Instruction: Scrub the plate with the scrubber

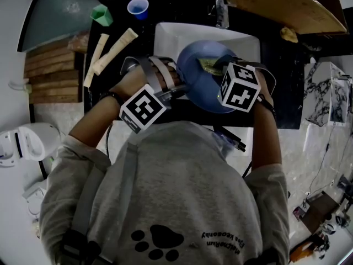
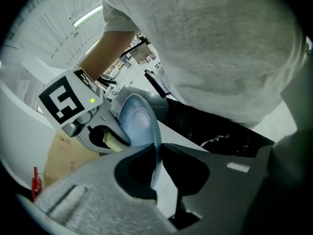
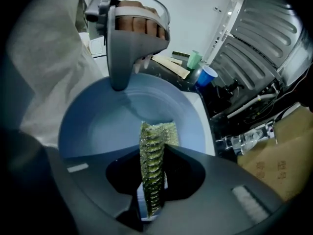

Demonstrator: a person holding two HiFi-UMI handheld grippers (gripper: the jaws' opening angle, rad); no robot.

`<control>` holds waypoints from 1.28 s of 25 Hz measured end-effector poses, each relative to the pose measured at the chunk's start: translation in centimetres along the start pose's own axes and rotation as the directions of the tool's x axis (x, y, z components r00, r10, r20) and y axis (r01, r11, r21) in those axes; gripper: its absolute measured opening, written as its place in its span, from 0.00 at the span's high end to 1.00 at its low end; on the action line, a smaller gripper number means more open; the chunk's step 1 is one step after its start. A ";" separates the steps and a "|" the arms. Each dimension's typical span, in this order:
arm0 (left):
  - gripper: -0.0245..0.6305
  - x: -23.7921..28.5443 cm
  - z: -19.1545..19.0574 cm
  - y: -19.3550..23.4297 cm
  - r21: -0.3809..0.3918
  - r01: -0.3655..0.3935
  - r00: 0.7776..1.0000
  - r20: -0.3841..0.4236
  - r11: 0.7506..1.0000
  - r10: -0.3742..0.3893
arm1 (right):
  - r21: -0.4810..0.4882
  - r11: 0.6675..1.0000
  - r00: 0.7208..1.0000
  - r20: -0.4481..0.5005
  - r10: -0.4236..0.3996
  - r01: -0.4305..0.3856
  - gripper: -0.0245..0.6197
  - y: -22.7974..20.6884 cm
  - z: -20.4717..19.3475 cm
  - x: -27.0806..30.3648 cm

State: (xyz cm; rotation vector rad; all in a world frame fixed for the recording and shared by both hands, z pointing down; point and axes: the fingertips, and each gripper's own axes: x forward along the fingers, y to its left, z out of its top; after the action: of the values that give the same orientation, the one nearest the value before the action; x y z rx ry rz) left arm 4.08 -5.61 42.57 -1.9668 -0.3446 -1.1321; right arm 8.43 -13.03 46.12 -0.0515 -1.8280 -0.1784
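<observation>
**Plate gripped on edge over the sink, scrubber on its face**

The left gripper (image 2: 157, 148) has its jaws closed on the rim of the blue plate (image 2: 139, 121). The plate stands tilted on edge, rising straight ahead of those jaws above the white sink (image 1: 165, 37). The right gripper (image 3: 155, 153) pinches the green-yellow scrubber (image 3: 152, 180) tightly. The mesh sticks out past its jaw tips, and its far end lies against the plate's hollow face just ahead of them. From the right gripper's side, the left gripper clamps the plate's far rim, directly opposite. Beyond that rim, a blue cup (image 3: 208, 76) and a green cup (image 3: 194, 59) stand close together on the dark counter (image 1: 118, 24).
</observation>
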 end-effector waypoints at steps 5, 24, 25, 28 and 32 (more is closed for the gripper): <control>0.89 0.2 -0.6 -0.3 -0.015 0.008 1.000 -0.007 1.000 -0.008 | 0.001 0.992 0.992 -0.017 0.123 -0.123 0.86 3.0 -0.5 -0.9; 0.89 0.7 -1.8 -1.0 0.014 -0.008 0.998 -0.061 1.000 0.008 | -0.014 0.915 0.915 0.004 0.404 -0.403 0.86 9.6 0.3 -4.3; 0.89 0.7 -1.9 -1.0 0.017 -0.008 0.998 -0.065 1.000 0.009 | -0.016 0.910 0.911 0.006 0.413 -0.413 0.86 9.8 0.4 -4.4; 0.89 1.0 -2.2 -1.2 0.020 -0.008 0.997 -0.074 1.000 0.010 | -0.019 0.901 0.901 0.012 0.435 -0.434 0.86 10.3 0.7 -4.8; 0.89 1.3 -2.3 -1.6 0.018 0.001 0.997 -0.073 1.000 0.000 | -0.017 0.898 0.898 0.020 0.440 -0.440 0.86 10.6 0.9 -5.3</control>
State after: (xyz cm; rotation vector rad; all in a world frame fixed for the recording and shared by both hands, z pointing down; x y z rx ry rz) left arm 2.53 -6.55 45.10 -1.9044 -0.3158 -1.1941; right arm 10.36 -2.11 41.85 -0.4747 -1.7901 0.1332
